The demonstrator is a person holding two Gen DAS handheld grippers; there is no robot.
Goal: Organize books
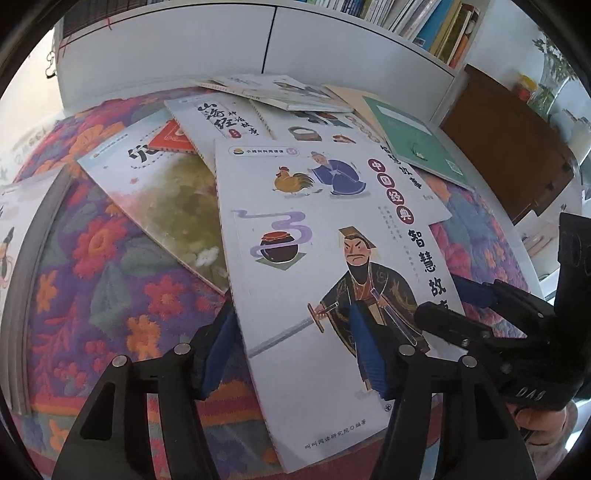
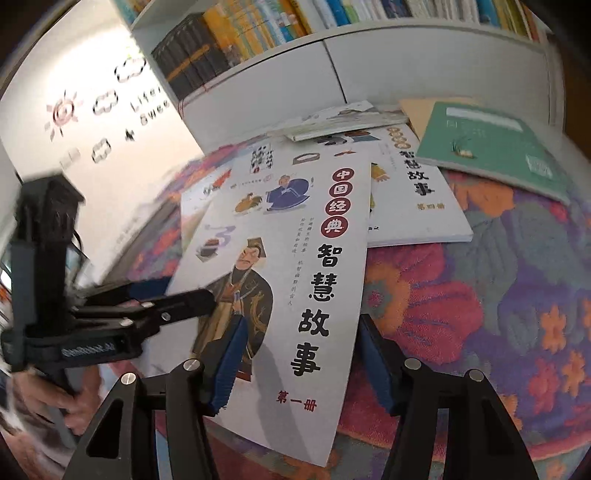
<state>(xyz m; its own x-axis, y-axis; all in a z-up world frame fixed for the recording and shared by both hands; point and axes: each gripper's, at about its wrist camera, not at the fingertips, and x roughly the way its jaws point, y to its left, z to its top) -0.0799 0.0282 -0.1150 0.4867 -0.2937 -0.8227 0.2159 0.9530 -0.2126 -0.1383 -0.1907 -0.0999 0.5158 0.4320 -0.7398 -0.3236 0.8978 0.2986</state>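
Observation:
A white picture book with a sword-bearing figure on its cover lies tilted on top of several scattered books. My left gripper straddles its left edge: one blue pad is on the cover, the other beside and below the edge, and the gap is wide. At the opposite edge my right gripper stands the same way, with its left pad on the cover and its right pad past the edge. Each gripper shows in the other's view, the right gripper and the left gripper. No pad visibly presses.
A floral cloth covers the table. A green book and a second white book lie behind, and a flower-cover book to the left. A white bookshelf stands at the back. A book stack is at far left.

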